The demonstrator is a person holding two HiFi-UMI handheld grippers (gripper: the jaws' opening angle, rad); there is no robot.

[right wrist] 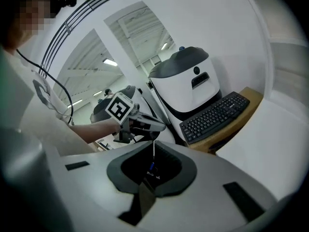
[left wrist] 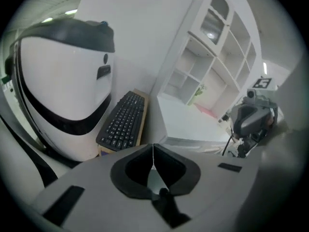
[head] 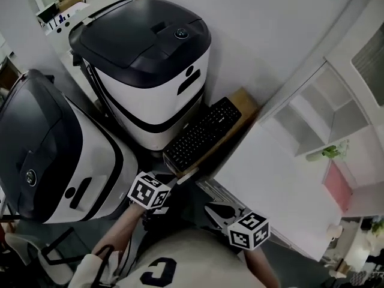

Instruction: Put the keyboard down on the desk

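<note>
Keyboard (head: 203,132), black, lies along a brown board (head: 245,104), keys up. It is wedged in the gap between a white machine (head: 150,59) with a dark lid and the white surface (head: 282,179), and neither of my tools touches it. The board sits just beside the surface's edge, and the keyboard is not on the surface itself.

My left tool (left wrist: 153,146) is closed, its two dark pads meeting at the tips with nothing between them; it points toward the keyboard's near end. My right tool (right wrist: 153,144) is likewise closed and empty, held lower and nearer my body, with the left tool in front of it.

A second, similar machine (head: 48,155) stands at my left. White shelves (head: 324,125) rise behind the surface.
</note>
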